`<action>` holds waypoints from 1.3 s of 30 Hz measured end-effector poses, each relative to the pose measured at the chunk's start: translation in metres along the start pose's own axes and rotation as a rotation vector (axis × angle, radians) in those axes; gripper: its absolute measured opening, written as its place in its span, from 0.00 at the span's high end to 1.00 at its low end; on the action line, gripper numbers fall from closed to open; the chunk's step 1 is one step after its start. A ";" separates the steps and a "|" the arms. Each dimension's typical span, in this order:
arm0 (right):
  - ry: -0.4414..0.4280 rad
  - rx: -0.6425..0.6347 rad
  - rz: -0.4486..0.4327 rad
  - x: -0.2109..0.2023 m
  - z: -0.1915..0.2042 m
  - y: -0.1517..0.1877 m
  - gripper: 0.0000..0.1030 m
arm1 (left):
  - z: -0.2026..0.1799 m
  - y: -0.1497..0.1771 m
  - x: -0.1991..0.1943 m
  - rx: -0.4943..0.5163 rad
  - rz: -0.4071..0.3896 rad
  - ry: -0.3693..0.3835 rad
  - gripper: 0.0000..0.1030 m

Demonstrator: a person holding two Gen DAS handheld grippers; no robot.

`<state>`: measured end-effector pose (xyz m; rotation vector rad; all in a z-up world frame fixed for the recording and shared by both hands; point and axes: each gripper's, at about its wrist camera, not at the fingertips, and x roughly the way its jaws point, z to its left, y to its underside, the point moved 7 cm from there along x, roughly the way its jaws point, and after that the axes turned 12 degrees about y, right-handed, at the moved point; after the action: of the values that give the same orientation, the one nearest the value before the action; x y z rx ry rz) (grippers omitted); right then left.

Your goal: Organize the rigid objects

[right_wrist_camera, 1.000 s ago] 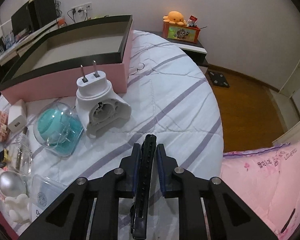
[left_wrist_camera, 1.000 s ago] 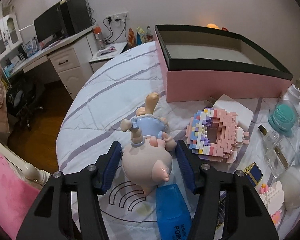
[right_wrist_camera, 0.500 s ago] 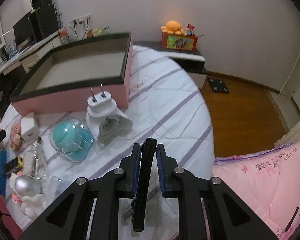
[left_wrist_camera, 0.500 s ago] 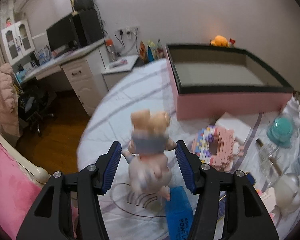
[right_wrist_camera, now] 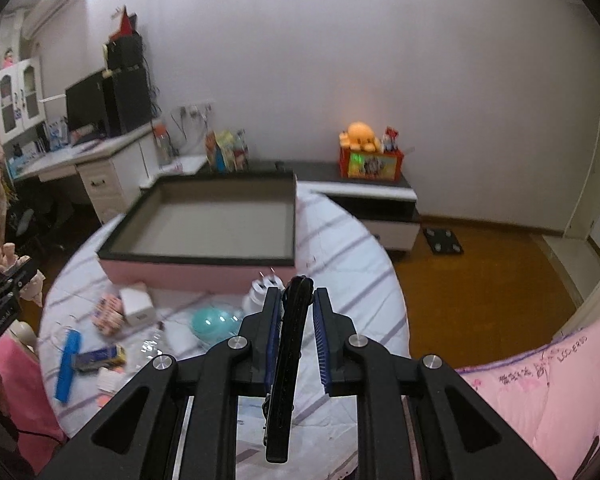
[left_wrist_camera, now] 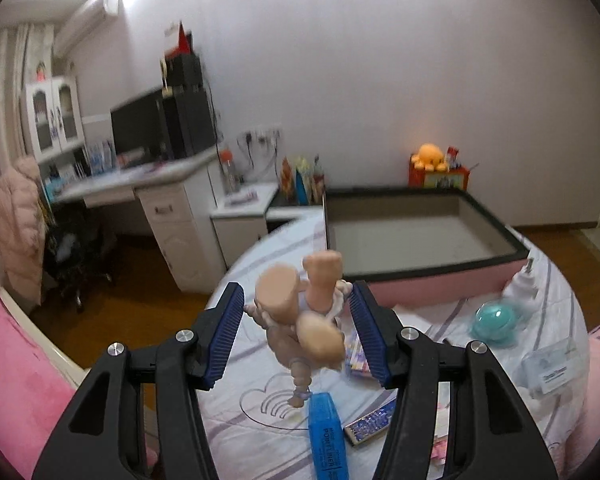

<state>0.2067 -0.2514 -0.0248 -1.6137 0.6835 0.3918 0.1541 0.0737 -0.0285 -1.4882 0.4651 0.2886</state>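
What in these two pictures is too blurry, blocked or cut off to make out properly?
- Doll, left wrist view: motion blur smears its face and details.
- Black object in the right gripper, right wrist view: seen edge-on, its lower end cut off behind the fingers; what it is cannot be told.
- Blue box, left wrist view: label too small and blurred to read fully.
- Small items beside the pink box, right wrist view: blurred, hard to identify.
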 end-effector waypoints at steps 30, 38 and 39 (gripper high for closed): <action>-0.177 -0.040 0.113 0.013 0.057 0.038 0.84 | 0.029 0.074 -0.007 -0.062 0.220 -0.009 0.10; -0.216 -0.075 0.164 0.007 0.069 0.061 0.84 | 0.006 0.115 -0.041 -0.112 0.258 0.030 0.01; -0.218 -0.073 0.167 0.005 0.069 0.064 0.84 | 0.002 0.117 -0.041 -0.111 0.253 0.033 0.00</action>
<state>0.1798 -0.1878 -0.0887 -1.5584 0.6449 0.7114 0.0647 0.0881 -0.1130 -1.5445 0.6745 0.4957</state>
